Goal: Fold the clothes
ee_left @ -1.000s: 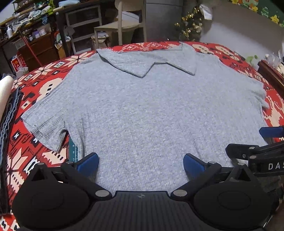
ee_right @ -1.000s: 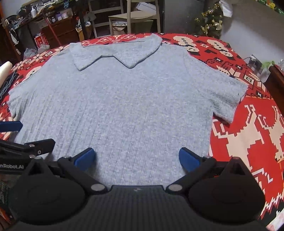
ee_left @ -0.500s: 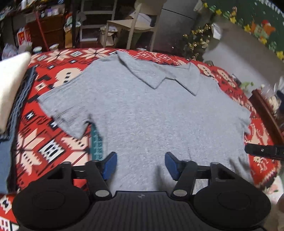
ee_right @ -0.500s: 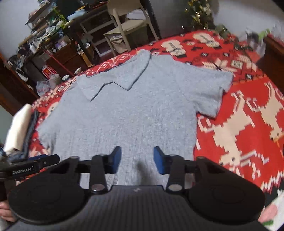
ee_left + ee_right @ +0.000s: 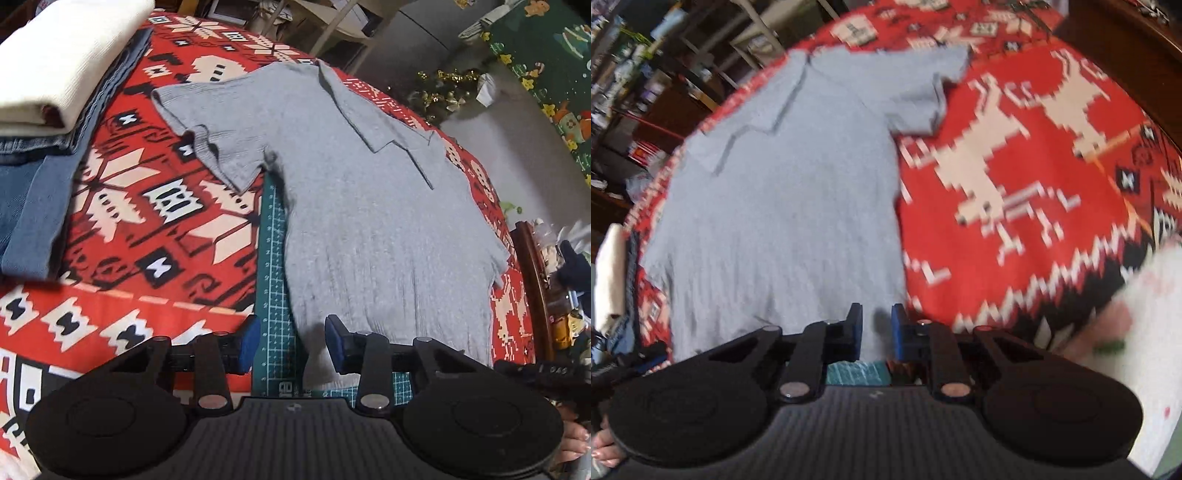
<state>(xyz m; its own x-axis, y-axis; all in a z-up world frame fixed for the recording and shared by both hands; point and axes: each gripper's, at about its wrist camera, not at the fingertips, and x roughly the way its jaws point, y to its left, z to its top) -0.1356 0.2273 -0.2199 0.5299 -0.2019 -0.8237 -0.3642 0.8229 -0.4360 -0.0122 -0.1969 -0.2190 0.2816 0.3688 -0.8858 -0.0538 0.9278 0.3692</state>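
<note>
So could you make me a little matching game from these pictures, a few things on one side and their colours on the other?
Things:
1. shirt
2. folded towel
3. cutting mat
4. tablecloth

Colours:
a. green with a ruler grid
b. red with white patterns
c. grey
d. cream white

Pairs: 1-c, 2-d, 3-a, 4-b

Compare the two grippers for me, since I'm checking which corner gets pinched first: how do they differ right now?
The left gripper has a wide gap between its blue pads; the right gripper has a narrow one. The left straddles the grey shirt's side edge over the green cutting mat; the right sits over the opposite hem corner. Both are low at the hem, neither visibly clamping cloth.
</note>
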